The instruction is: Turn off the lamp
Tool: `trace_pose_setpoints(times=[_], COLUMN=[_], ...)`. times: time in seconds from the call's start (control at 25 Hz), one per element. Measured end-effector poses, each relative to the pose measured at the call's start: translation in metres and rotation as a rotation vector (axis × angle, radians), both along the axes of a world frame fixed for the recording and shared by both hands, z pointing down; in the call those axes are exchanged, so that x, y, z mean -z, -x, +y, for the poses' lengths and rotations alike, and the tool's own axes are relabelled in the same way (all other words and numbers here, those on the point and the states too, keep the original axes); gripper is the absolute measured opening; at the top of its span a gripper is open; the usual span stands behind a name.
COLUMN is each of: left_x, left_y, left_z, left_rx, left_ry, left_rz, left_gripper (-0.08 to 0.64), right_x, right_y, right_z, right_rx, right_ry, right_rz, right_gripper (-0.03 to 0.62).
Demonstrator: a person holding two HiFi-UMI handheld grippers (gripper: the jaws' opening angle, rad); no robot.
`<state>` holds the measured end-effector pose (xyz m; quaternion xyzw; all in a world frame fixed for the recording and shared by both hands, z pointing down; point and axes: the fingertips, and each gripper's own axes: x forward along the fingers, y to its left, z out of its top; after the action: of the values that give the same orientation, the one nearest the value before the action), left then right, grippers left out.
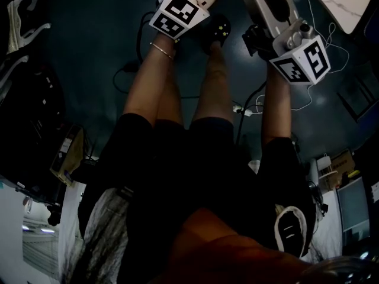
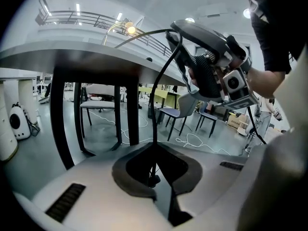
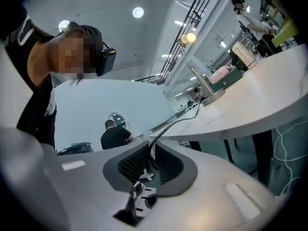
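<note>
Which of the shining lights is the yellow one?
The lamp bulb on the thin curved stalk over the white table. It glows warm yellow; the round ceiling lights glow white.

Both arms (image 1: 148, 81) stretch forward; left gripper (image 2: 154, 177) and right gripper (image 3: 147, 170) each pinch a thin cable (image 2: 161, 81).

No lettering, number or sign can be read in any view.
</note>
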<state>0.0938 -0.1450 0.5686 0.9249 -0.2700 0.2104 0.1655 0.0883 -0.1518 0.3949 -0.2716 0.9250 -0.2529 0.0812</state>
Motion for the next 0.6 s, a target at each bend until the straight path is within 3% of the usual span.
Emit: trace_pose_setpoints(times=[0.6], left_x=[0.011], left_y=[-0.001], left_z=[0.01], left_rx=[0.053], left_ry=[0.037], left_rz=[0.1], left_gripper=[0.016], right_x=[-0.014], right_y=[-0.01], right_z=[-0.004], right_rx=[-0.059], right_ry=[-0.037], right_rz=[0.119], right_gripper=[0.037])
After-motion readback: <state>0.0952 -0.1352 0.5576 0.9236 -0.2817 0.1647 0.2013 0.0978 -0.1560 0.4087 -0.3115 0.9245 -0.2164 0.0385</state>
